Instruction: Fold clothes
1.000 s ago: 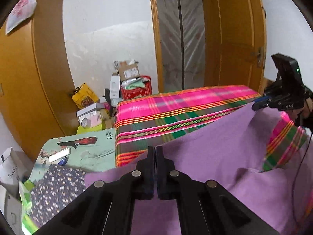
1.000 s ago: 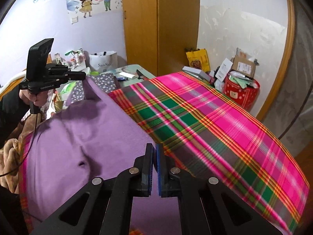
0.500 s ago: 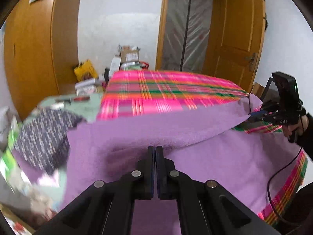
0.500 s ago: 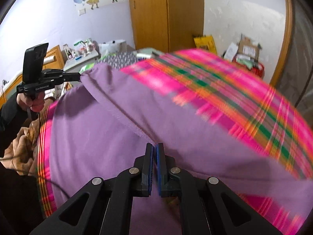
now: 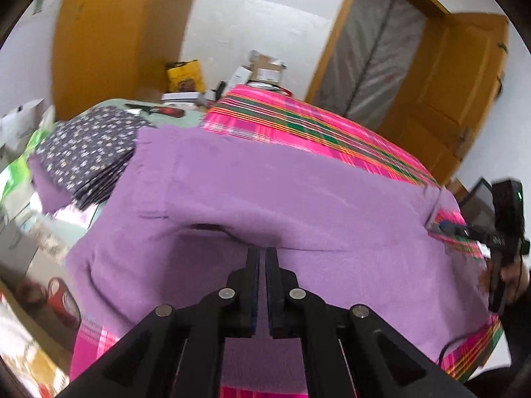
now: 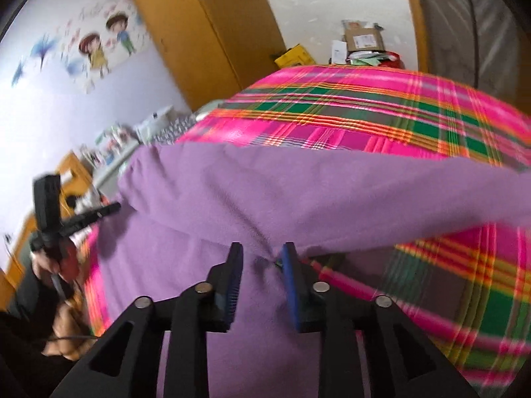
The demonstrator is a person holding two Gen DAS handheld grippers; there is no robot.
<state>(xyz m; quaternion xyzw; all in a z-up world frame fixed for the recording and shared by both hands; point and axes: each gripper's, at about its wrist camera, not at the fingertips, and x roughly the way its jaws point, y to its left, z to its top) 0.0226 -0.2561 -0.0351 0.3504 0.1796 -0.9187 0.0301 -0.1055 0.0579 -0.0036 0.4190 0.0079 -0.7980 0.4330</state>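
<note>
A purple garment (image 5: 298, 192) lies spread across the pink plaid bedspread (image 5: 298, 122), its upper layer folded over towards me. My left gripper (image 5: 263, 252) is shut on the folded edge of the purple garment (image 6: 265, 192). In the right wrist view it shows at the far left (image 6: 109, 208), held by a hand, its tip at the cloth's corner. My right gripper (image 6: 262, 258) stands open just over the fold, blue pads (image 6: 288, 265) apart, nothing between them. The left wrist view also shows the right gripper (image 5: 441, 225) at the cloth's right edge.
A dark floral garment (image 5: 86, 146) lies left of the bed on a green table (image 5: 116, 104) that also carries a knife (image 5: 166, 111). Boxes (image 5: 265, 69) are stacked against the far wall. A wooden door (image 5: 458, 99) stands at the right, a wardrobe (image 6: 212, 33) at the left.
Both grippers have swung forward and down over the bed, laying the purple fold across it. The right gripper, shut half a second ago, has opened and let go of the cloth.
</note>
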